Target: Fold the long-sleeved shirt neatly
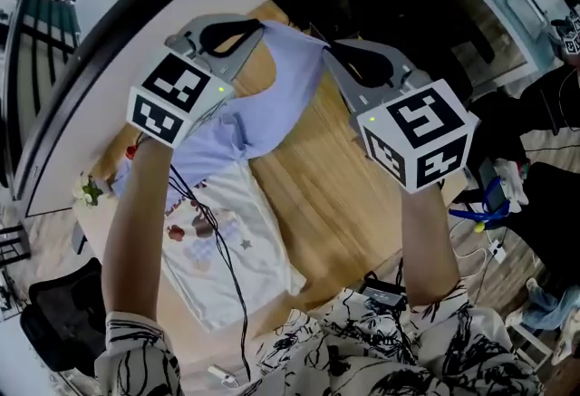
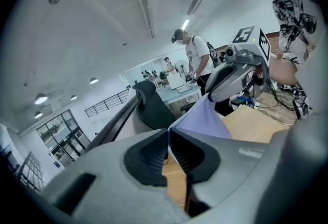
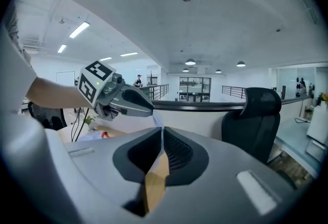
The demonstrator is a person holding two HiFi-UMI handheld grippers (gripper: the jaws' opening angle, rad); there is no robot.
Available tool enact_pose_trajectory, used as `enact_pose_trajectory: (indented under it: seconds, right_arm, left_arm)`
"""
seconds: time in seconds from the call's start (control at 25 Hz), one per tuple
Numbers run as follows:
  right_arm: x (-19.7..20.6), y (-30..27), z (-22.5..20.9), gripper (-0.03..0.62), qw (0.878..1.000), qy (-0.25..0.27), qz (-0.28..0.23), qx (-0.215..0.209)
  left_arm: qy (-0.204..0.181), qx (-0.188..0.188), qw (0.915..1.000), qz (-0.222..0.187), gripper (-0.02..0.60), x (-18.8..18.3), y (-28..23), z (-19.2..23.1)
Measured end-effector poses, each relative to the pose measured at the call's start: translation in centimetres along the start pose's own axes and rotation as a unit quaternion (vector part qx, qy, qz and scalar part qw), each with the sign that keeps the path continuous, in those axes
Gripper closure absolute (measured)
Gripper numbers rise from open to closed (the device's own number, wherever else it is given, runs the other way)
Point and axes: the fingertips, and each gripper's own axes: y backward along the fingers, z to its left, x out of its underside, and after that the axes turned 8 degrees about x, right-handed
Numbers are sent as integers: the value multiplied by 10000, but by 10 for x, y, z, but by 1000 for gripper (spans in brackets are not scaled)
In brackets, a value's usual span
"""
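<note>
- One white printed garment [image 1: 227, 249] lies flat on the wooden table [image 1: 344, 204], nearest the person.
- Beyond it, the lavender shirt [image 1: 276, 104] hangs over the table.
- Left gripper [image 1: 258, 25] and right gripper [image 1: 330, 47] each pinch its top edge, jaws clamped.

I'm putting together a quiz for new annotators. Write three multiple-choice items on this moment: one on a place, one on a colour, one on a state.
1. Where does the white printed garment lie?
A. on the wooden table
B. on a chair seat
C. on the floor

2. What colour is the shirt that both grippers hold up?
A. red
B. lavender
C. black

3. How do the jaws of the left gripper and the right gripper stand?
A. both wide apart
B. one apart, one together
C. both shut on the shirt

Answers: 1 A, it is spread flat on the tabletop. 2 B, pale purple cloth hangs between the grippers. 3 C, each gripper view shows cloth pinched between closed jaws.
</note>
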Motion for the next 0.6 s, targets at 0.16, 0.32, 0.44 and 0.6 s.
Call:
enact_pose_trajectory:
  seconds: [0.16,0.32,0.44,0.6]
  right_arm:
    - [-44,15,34,568,9998,110,-170,-43]
    - [-69,17,87,568,9993,264,-206,-191]
    - [-77,14,134,568,9988,297,-192,-346]
    - [-78,3,206,568,9979,223,-180,-577]
  left_arm:
    - [-63,-203,9997,-127,558,-21,50,9]
    - [-130,-371,9992,-66,558,-10,103,12]
    - [-144,-412,9990,-17,559,11,145,8]
    - [-232,-354,9989,183,558,55,201,0]
